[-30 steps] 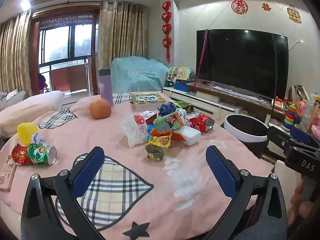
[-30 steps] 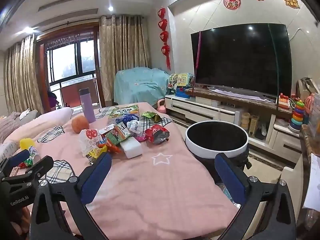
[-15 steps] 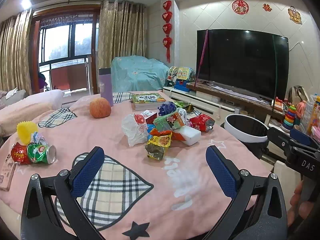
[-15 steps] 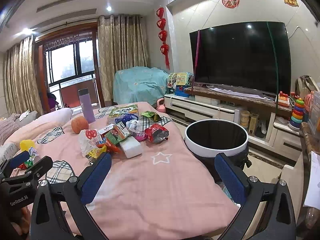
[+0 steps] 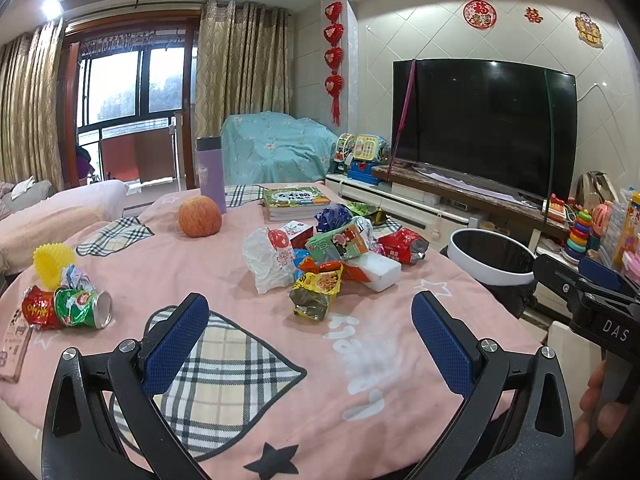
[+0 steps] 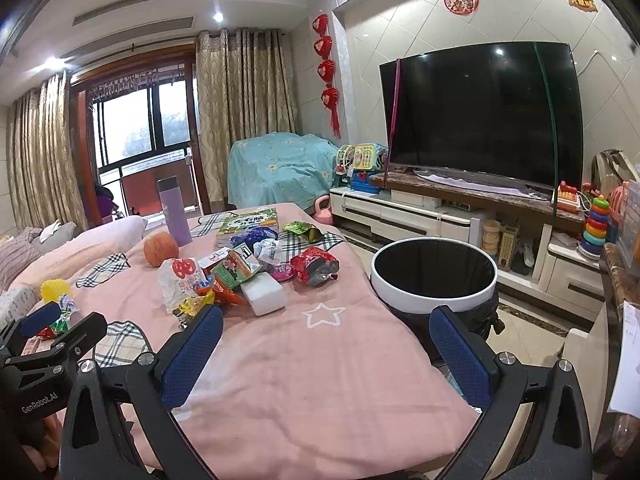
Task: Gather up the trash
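In the left wrist view the left gripper (image 5: 306,330) stands wide open and empty at the bottom of the frame, over the pink cloth (image 5: 168,268); the pile of wrappers (image 5: 326,254) lies at centre, with the yellow snack packet (image 5: 318,292) nearest, so reach forward for it, low and level, and close on its crumpled edge. In the right wrist view the right gripper (image 6: 326,340) is likewise open and empty at lower centre, and the white-rimmed bin (image 6: 434,276) sits right of centre beside the table, probably an easy carry, though its depth is hard to judge here.
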